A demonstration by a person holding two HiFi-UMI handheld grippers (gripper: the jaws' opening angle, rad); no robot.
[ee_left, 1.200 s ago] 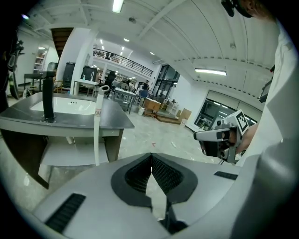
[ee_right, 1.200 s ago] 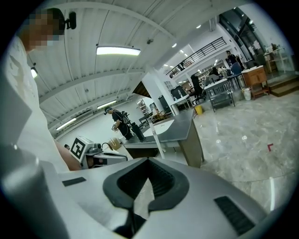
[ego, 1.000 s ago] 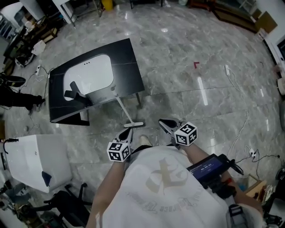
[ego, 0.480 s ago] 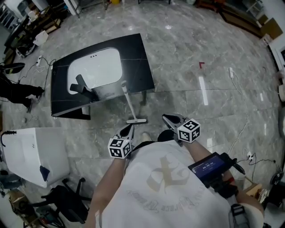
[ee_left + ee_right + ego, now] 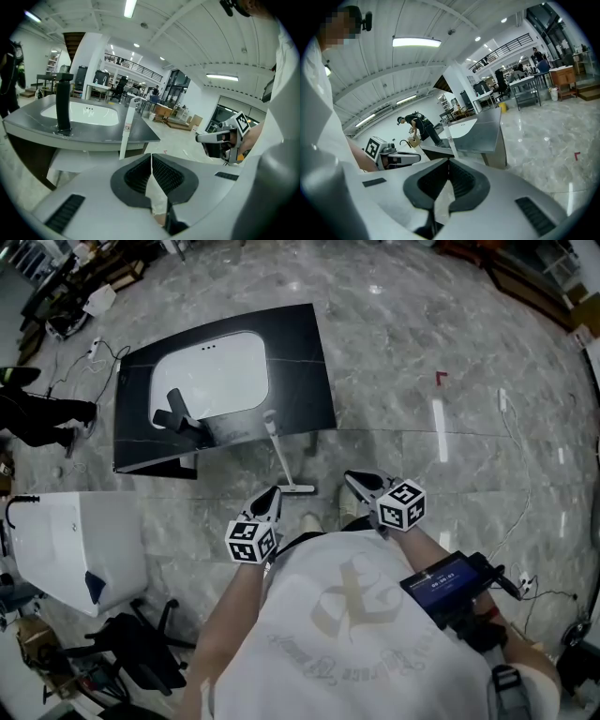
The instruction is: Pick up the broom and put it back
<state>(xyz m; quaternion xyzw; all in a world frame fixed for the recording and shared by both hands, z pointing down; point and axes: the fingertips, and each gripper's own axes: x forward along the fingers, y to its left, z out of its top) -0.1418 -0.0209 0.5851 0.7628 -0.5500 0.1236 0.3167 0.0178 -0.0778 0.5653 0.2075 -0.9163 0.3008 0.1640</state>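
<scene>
A grey marble floor (image 5: 441, 334) spreads across a wide workshop, where a person in a white shirt (image 5: 347, 643) stands facing a black counter (image 5: 295, 352) with a white sink basin (image 5: 211, 376) set into it. A white bin-like box (image 5: 66, 549) sits on the floor to the person's left, with a black office chair (image 5: 141, 662) just behind it. At the far left edge, another person in dark clothes (image 5: 37, 418) bends near a tangle of cables.

The broom (image 5: 281, 456) leans against the counter's near edge, its pale handle tilted and its top resting at the countertop beside the black faucet (image 5: 178, 413). Its narrow head lies on the floor just ahead of the person's feet, between the two grippers and a little beyond them.

The left gripper (image 5: 274, 493) is held low in front of the body, its jaws pressed together with nothing between them. The right gripper (image 5: 352, 480) hovers level with it, jaws likewise closed and empty. Neither touches the broom; both point toward the counter, with the handle standing upright in front of the left gripper's camera.
</scene>
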